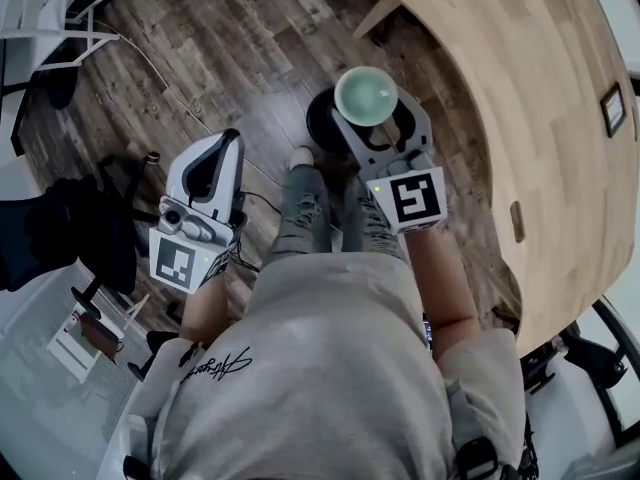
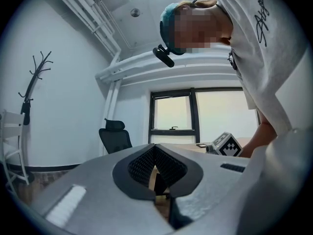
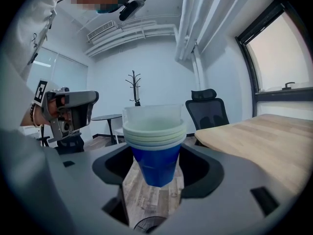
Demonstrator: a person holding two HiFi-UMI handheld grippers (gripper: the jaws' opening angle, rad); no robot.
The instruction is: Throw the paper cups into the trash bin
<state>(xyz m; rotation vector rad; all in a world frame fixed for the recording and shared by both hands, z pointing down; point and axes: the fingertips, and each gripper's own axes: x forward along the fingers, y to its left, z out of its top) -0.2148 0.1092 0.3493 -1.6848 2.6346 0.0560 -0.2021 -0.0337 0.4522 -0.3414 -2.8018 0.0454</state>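
Note:
A stack of paper cups, blue outside with pale rims, stands upright between the jaws of my right gripper, which is shut on it. In the right gripper view the stack of cups fills the middle, with a clear cup nested on top. The black round trash bin stands on the wood floor right below the cups, and its rim shows under the jaws. My left gripper hangs to the left, shut and empty, its ribbed pads meeting.
A curved wooden table runs along the right. A black office chair and a white rack stand at the left. The person's legs are just behind the bin. Another chair stands by the table.

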